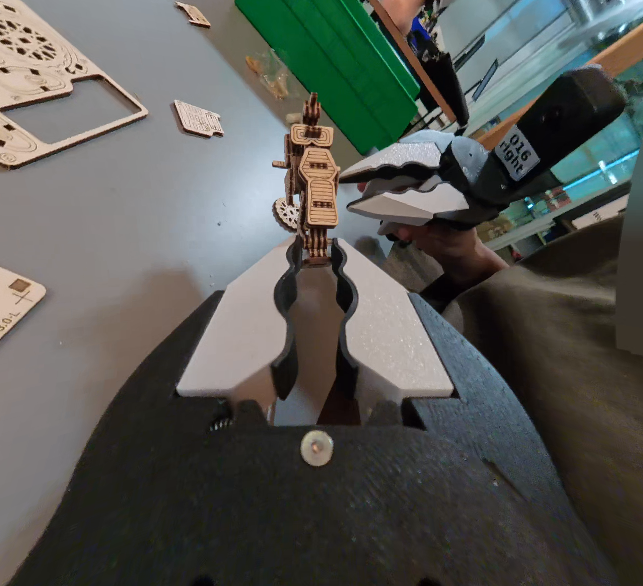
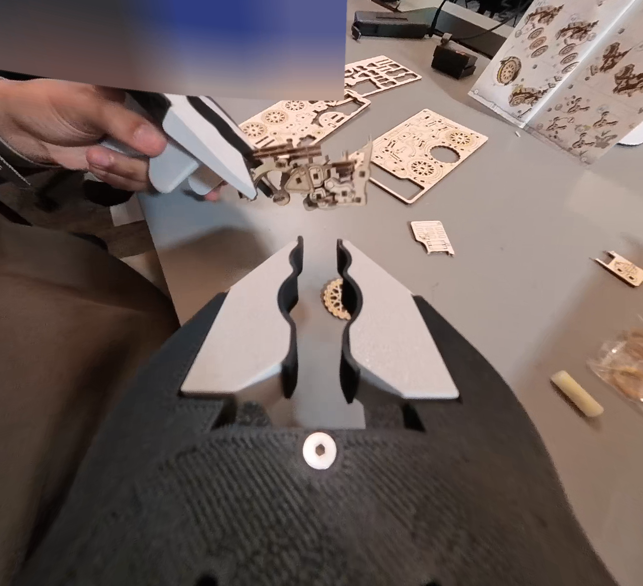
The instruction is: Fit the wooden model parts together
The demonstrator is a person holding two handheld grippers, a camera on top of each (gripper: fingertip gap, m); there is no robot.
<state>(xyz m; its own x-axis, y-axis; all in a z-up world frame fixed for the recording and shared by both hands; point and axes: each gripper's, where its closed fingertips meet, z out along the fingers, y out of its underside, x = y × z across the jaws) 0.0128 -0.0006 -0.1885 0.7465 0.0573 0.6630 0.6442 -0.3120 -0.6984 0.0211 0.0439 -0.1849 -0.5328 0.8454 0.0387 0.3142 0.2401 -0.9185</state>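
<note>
Wooden model: held aloft over grey table, clamped at base by left gripper, presenting open side. Right gripper: narrow gap, empty, beside model. Loose gear wheel below model, likely next fitting.

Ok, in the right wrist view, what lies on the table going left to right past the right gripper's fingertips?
Wooden gear wheel → small slotted wooden piece → cream stick → small wooden offcut.
</note>
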